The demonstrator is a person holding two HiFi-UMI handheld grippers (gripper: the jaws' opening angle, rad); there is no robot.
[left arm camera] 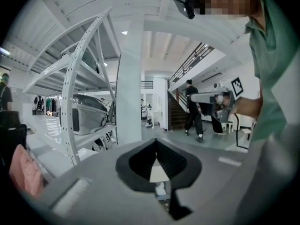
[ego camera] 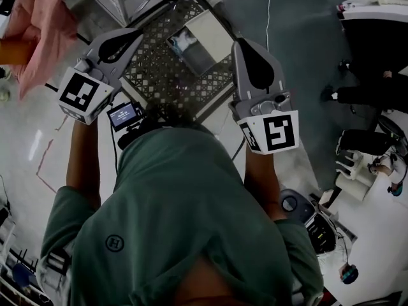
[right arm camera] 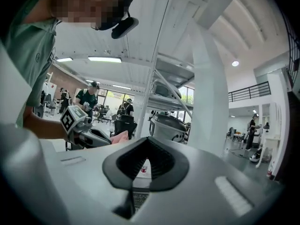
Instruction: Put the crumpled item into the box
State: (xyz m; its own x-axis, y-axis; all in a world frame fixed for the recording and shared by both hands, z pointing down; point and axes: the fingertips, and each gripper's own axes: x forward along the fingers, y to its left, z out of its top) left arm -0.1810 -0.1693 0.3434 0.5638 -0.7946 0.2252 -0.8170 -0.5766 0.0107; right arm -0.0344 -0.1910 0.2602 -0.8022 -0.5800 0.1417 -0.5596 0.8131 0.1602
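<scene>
**Both tongs empty, cloth is way off on the left side**

Head view: both tools are held up about level over the black lattice crate (ego camera: 159,75), which I'm guessing is the box for this job. There's already a pale flat packet (ego camera: 201,40) lying in it. The left gripper (ego camera: 135,37) is above the crate's left edge and the right gripper (ego camera: 244,46) above its right edge. The pink crumpled cloth (ego camera: 38,24) isn't anywhere near the crate. It's up in the top-left corner, draped with its long run going from the top edge down and to the left. It's well apart from both tools and out past the left one, so the left hand is clearly nearer. The right would have to cross the whole crate to get there.

Left gripper view: the jaws are clenched tip to tip with nothing pinched between them. They point at a white rack post (left arm camera: 129,83), not at the cloth, which is just a pink patch (left arm camera: 23,170) low at the left edge. So it needs a swing left and down, I'd say.

Right gripper view: same deal, jaws closed on nothing. A sliver of the pink (right arm camera: 119,136) peeks out past the other tool, on its far side.
</scene>
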